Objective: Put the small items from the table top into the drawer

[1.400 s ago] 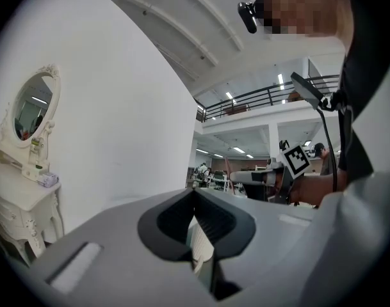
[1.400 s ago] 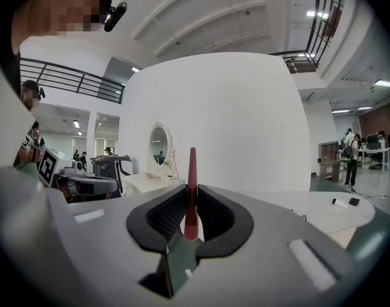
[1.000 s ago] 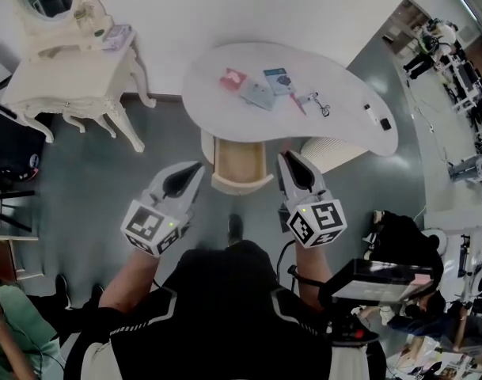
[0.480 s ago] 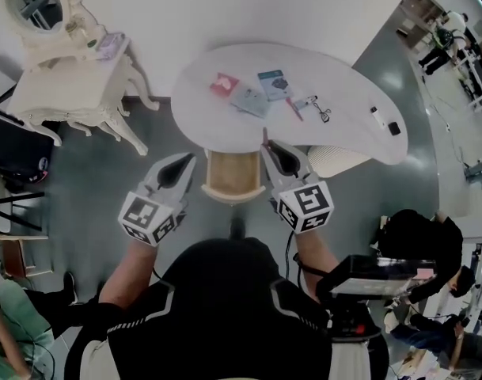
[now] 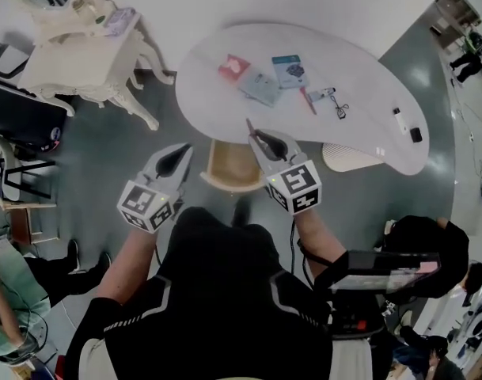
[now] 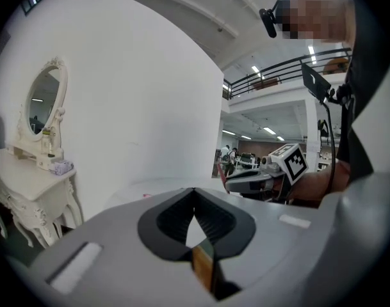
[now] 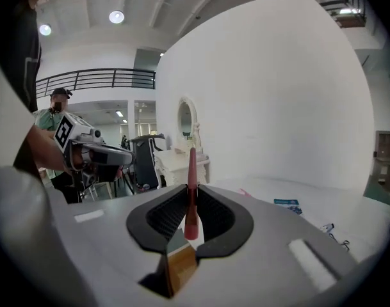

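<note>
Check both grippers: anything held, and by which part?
The right gripper is shut on a slim pink stick, jaws gripping near its blunt end; the tapered end pokes out past the tips. The left gripper is shut and empty.

Person wears a black short-sleeved top with pale stripes at the shoulders. Left gripper and right gripper: grey shells, black ribbed pads lining the jaws, a white marker cube with black squares on each. Thin black cable along the right forearm.
</note>
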`<state>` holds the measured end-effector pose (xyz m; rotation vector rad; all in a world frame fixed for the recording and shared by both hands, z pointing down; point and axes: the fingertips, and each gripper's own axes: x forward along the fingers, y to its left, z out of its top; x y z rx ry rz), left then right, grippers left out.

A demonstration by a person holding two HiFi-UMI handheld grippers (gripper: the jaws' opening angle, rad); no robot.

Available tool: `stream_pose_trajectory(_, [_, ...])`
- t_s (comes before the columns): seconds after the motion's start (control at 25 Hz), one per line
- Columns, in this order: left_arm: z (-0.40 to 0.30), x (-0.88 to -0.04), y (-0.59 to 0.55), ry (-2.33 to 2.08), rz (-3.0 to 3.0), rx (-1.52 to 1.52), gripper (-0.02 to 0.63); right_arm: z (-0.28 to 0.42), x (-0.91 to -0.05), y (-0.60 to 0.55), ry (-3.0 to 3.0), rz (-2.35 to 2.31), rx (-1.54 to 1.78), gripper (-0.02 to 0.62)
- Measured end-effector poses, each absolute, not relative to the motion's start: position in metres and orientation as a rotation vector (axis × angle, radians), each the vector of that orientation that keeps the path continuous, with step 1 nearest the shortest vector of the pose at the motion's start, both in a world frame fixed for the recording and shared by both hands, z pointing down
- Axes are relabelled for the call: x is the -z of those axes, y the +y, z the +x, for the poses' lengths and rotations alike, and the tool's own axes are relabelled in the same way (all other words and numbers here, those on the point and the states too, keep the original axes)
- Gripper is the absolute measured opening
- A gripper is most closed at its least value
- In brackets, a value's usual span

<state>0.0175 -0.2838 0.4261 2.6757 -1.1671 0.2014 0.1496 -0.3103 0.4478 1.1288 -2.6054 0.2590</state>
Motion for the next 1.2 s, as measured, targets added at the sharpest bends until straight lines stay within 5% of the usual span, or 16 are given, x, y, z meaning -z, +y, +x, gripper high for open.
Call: stream_pose_trajectory(1.2, [-0.059, -0.593, -0.326, -1.063, 2.404, -0.395, 0.000, 0.069, -0.684, -0.296, -2.179, 0.503, -0.177, 0.052])
